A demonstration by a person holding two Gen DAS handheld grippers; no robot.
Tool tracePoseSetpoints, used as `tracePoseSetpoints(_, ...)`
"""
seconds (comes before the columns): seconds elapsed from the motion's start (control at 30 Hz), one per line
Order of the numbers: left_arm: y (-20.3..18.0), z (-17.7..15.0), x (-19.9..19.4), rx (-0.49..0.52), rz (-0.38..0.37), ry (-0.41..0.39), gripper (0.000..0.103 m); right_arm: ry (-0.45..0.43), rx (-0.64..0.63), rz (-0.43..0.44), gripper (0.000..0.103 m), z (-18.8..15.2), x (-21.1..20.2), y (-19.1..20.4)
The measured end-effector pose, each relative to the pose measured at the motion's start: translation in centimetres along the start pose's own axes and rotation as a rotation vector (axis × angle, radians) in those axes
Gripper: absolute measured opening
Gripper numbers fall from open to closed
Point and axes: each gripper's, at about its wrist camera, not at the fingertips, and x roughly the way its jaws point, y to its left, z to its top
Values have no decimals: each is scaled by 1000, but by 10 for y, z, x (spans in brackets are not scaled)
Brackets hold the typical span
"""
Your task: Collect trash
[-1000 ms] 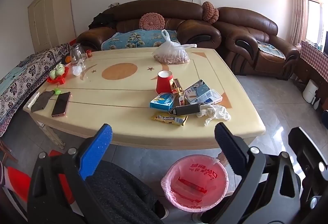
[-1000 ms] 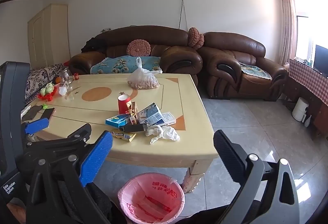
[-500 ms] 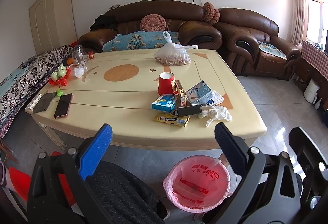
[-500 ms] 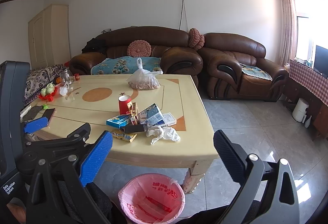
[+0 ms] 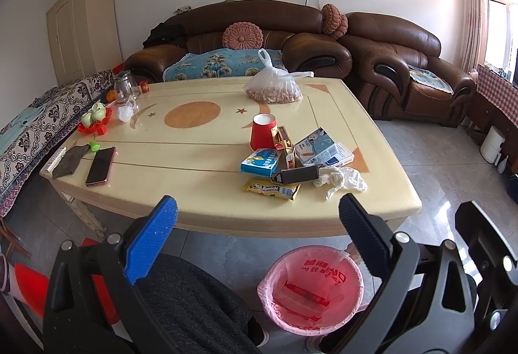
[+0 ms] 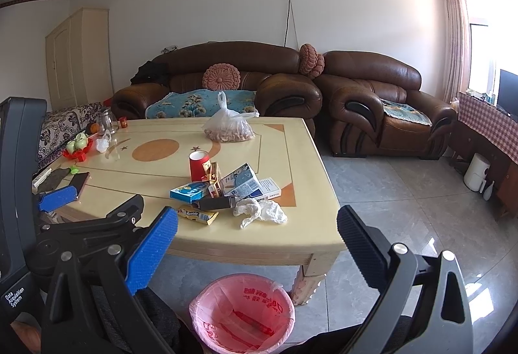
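Left hand-held gripper (image 5: 257, 218) held wide apart and empty, short of the worktop (image 5: 200, 143) edge; right hand-held gripper (image 6: 257, 229) likewise spread, gripping nothing; trash heaped near the worktop's front right: red cup (image 5: 263, 131), blue carton (image 5: 260, 162), snack wrapper (image 5: 271, 189), crumpled tissue (image 5: 341, 179); pink-lined bin (image 5: 310, 289) on the floor just below that edge.
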Motion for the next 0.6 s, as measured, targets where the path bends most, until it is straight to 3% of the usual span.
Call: tracePoseSetpoints(0.6,1,0,-2,-2,3,-6,98,-1,3,14,97,2,0,2)
